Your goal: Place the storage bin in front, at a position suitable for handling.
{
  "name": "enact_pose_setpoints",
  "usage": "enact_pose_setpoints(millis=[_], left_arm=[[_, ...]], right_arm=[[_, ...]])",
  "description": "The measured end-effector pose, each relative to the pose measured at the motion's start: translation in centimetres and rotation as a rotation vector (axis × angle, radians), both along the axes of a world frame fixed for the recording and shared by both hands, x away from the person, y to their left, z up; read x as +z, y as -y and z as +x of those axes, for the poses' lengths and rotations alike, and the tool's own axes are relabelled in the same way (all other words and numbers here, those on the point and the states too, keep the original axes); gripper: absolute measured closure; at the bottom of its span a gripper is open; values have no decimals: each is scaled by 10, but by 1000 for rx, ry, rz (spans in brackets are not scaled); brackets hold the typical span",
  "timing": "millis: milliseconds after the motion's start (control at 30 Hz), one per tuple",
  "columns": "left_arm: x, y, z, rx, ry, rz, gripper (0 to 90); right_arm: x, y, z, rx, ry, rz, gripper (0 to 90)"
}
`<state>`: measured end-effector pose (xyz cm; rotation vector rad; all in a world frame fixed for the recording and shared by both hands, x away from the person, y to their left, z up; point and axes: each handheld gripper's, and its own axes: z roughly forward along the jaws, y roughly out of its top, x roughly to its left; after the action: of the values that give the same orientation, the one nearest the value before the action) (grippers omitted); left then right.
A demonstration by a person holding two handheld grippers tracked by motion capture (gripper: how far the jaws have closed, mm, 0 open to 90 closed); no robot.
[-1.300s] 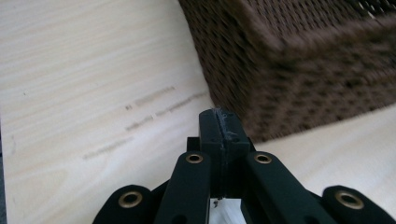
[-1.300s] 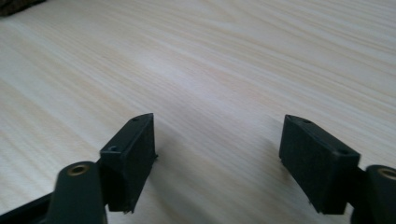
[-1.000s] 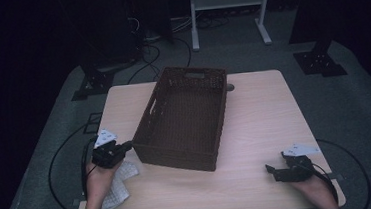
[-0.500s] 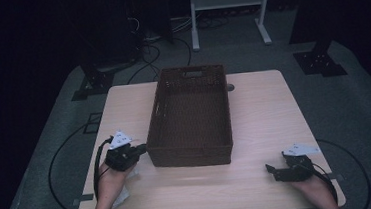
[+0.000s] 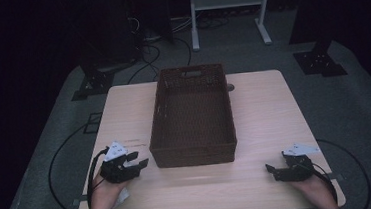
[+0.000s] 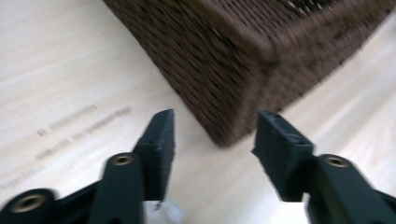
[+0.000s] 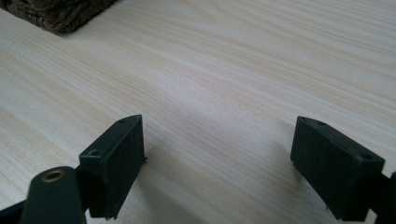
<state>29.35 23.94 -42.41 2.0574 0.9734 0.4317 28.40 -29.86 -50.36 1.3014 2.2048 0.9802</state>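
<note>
A dark brown woven basket [image 5: 156, 112] stands empty in the middle of the pale wooden table [image 5: 264, 108], square to its edges. My left gripper [image 5: 140, 158] sits just left of the basket's front-left corner, not touching it. In the left gripper view that corner [image 6: 233, 70] lies just beyond my left gripper [image 6: 215, 140], whose jaws have just been opening, with nothing between them. My right gripper [image 5: 273, 172] rests near the table's front right, well away from the basket. In the right gripper view my right gripper [image 7: 217, 158] stands open over bare wood, with a basket corner [image 7: 56, 11] at the top left.
A white scrap [image 5: 123, 194] lies under the left hand at the table's front edge. Faint printed lettering [image 6: 79, 123] marks the tabletop. A small dark spot [image 5: 230, 87] sits behind the basket. Cables [image 5: 57, 159] run on the floor, and a white stand [image 5: 225, 1] is at the back.
The basket has swung from skewed to square with the table. My left gripper moved right along with its front-left corner, then came off it and opened. The right gripper has not moved.
</note>
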Motion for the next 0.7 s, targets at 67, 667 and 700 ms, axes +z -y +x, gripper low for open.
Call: enact_pose_setpoints(millis=[67,667,700], left_arm=[[-5,6,-7,-17,-3,13,386],[-60,51,-24,-79,-92,138,19],[-61,51,-24,-80,-95,139,19]], right_arm=[[0,0,0,0,0,0,167],[0,0,0,0,1,-1,167],[0,0,0,0,1,-1,167]])
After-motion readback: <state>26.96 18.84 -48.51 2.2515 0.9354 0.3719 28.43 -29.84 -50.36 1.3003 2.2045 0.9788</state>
